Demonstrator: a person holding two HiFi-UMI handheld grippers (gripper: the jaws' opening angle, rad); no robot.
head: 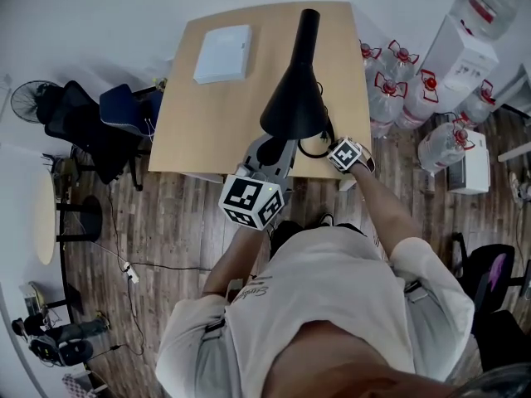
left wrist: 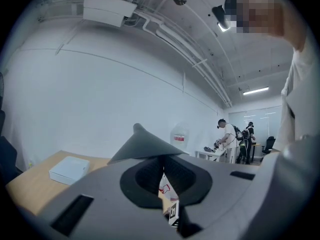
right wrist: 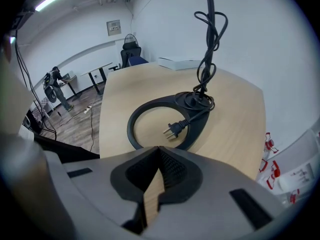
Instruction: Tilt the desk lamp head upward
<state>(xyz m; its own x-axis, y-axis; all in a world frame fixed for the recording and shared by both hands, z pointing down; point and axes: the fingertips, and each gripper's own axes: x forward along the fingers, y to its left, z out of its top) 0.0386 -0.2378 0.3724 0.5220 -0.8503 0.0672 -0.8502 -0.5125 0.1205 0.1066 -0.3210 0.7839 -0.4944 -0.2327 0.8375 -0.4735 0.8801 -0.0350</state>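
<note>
A black desk lamp stands on the wooden desk (head: 199, 123). Its cone-shaped head (head: 294, 106) hangs low over the near edge, and the neck (head: 309, 31) runs back from it. My left gripper (head: 276, 145) is just under the near rim of the head, jaws shut and empty. In the left gripper view (left wrist: 162, 166) the head (left wrist: 145, 144) sits right beyond the tips; contact cannot be told. My right gripper (head: 336, 150) is shut and empty beside the ring base (head: 315, 148). The right gripper view (right wrist: 159, 151) shows the base (right wrist: 150, 109), the plug (right wrist: 172, 130) and the bundled cord (right wrist: 206, 69).
A flat white box (head: 222, 54) lies at the desk's far left. Water bottles (head: 398, 89) and a dispenser (head: 460, 56) stand on the floor to the right. Dark chairs (head: 83, 123) are to the left. People (left wrist: 229, 139) work at tables far off.
</note>
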